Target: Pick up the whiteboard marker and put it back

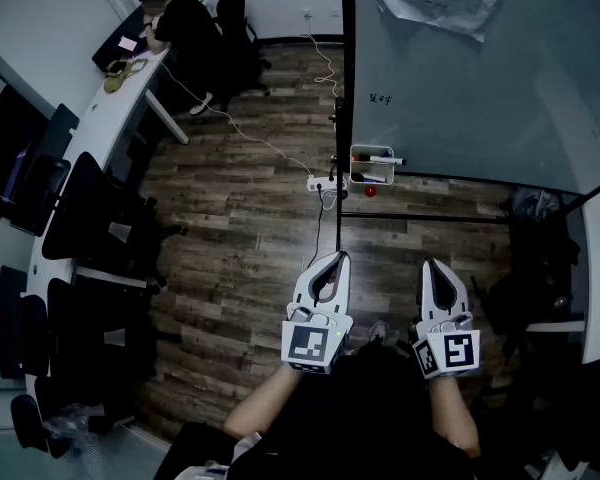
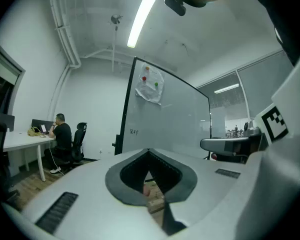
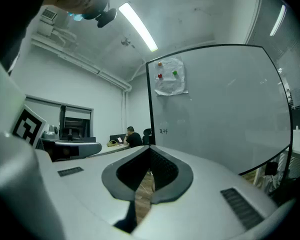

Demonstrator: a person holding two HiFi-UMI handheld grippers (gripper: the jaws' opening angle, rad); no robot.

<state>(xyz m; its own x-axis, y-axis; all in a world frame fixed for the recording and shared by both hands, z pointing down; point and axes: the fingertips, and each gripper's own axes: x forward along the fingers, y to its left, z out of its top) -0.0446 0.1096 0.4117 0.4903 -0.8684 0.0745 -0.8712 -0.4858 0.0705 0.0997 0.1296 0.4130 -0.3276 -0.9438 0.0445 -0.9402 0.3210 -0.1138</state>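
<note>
A small white holder (image 1: 372,165) hangs at the lower left corner of the whiteboard (image 1: 480,78), with whiteboard markers (image 1: 378,158) lying across it, one red-capped and one blue-capped. My left gripper (image 1: 340,258) and right gripper (image 1: 430,265) are held side by side above the wooden floor, pointing at the board and well short of the holder. Both are shut with nothing between their jaws. In the left gripper view the left gripper (image 2: 149,152) faces the whiteboard (image 2: 165,119). In the right gripper view the right gripper (image 3: 151,150) faces the whiteboard (image 3: 215,109) too.
A power strip (image 1: 325,182) and its cables lie on the floor by the board's stand, with a small red object (image 1: 370,190) under the holder. A person (image 1: 185,28) sits at the long desk (image 1: 110,118) at the far left. Dark office chairs (image 1: 90,218) line the left side.
</note>
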